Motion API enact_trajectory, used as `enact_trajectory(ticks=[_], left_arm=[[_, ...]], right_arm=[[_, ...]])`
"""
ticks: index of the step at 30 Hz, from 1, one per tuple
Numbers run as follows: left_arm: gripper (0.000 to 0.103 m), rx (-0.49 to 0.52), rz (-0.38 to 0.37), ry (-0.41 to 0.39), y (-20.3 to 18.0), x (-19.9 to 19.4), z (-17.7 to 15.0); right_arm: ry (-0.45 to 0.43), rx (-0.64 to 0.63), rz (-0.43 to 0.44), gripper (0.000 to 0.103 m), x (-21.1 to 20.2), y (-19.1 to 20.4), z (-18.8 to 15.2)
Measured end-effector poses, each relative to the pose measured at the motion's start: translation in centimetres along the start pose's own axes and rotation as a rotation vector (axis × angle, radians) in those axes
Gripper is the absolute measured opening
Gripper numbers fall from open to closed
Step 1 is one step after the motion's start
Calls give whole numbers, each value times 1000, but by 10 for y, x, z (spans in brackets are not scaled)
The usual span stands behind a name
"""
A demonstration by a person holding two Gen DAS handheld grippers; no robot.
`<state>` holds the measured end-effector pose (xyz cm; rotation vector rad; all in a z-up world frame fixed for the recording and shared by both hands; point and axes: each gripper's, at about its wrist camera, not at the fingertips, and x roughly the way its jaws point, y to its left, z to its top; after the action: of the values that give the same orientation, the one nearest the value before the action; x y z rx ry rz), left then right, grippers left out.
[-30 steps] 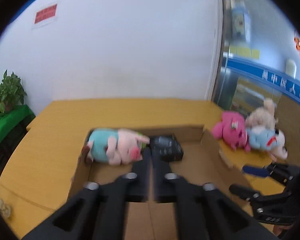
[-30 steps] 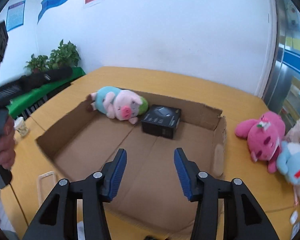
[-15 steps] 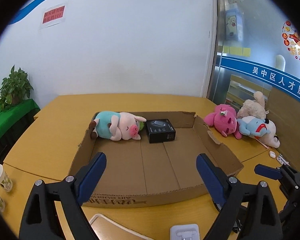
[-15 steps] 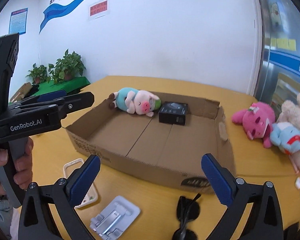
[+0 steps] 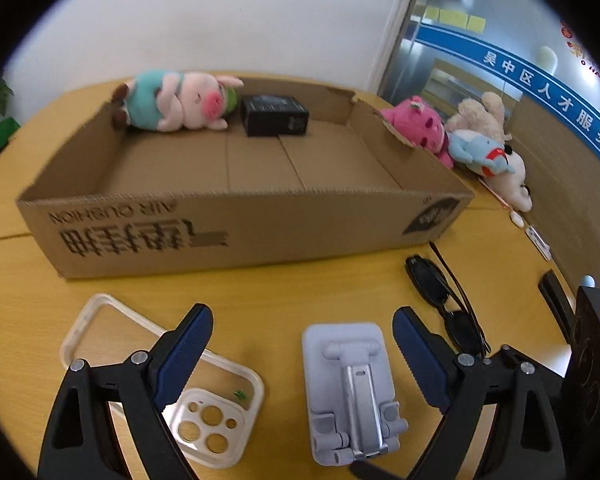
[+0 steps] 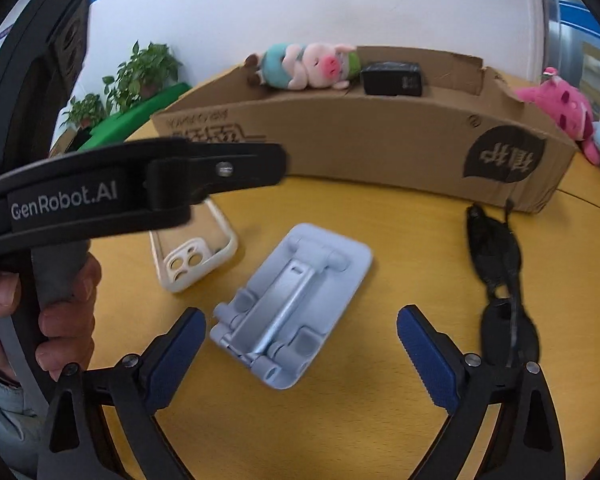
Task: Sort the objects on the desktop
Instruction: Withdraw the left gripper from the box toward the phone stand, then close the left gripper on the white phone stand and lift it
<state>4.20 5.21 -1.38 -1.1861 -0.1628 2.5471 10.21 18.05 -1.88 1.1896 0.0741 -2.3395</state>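
Note:
A folded grey phone stand (image 5: 352, 392) (image 6: 292, 304) lies on the yellow table in front of a cardboard box (image 5: 236, 232) (image 6: 380, 136). A clear phone case (image 5: 160, 384) (image 6: 192, 256) lies to its left, black sunglasses (image 5: 444, 300) (image 6: 500, 272) to its right. A plush pig (image 5: 180, 100) (image 6: 308, 66) and a black box (image 5: 274, 116) (image 6: 392, 74) lie inside the cardboard box. My left gripper (image 5: 300, 352) is open and empty, hovering over the stand and the case. My right gripper (image 6: 300, 352) is open and empty, just before the stand.
A pink plush (image 5: 416, 128) (image 6: 560, 104), a blue plush (image 5: 480, 152) and a beige plush (image 5: 484, 116) lie right of the box. Small white items (image 5: 536, 236) lie near the right table edge. Potted plants (image 6: 140, 72) stand at the left.
Both grippers have pulled back from over the box and dropped low toward the near table. The left gripper opened from shut; the right widened. The stand, case and sunglasses now fill the foreground.

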Motion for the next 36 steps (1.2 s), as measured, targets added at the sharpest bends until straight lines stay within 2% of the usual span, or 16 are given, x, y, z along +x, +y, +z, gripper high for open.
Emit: enact_trajectory(ticks=[2, 5, 8, 10, 12, 18, 23, 25, 27, 36], left_arm=[[92, -2, -14, 53, 0, 11, -3], [90, 6, -55, 88, -2, 18, -8], [81, 18, -85, 119, -6, 26, -13], [67, 23, -97, 151, -10, 33, -17], [63, 23, -121, 174, -14, 38, -21], [62, 25, -143, 175, -24, 44, -24], [62, 26, -134, 167, -27, 47, -22], [62, 37, -122, 165, -29, 46, -23], [59, 51, -112, 157, -31, 45, -24], [55, 21, -120, 136, -29, 41, -25]], right_arm=[[22, -17, 2, 97, 9, 5, -5], [51, -23, -5, 95, 20, 7, -12], [49, -28, 6, 94, 18, 6, -14], [39, -20, 8, 89, 15, 1, -16], [34, -13, -5, 83, 12, -6, -16], [24, -4, -7, 72, 0, -24, -23], [9, -41, 40, 72, -1, -19, -26], [7, -70, -4, 73, 3, -11, -24], [7, -69, -31, 69, 7, -10, -19], [-14, -78, -34, 67, 8, -10, -16]])
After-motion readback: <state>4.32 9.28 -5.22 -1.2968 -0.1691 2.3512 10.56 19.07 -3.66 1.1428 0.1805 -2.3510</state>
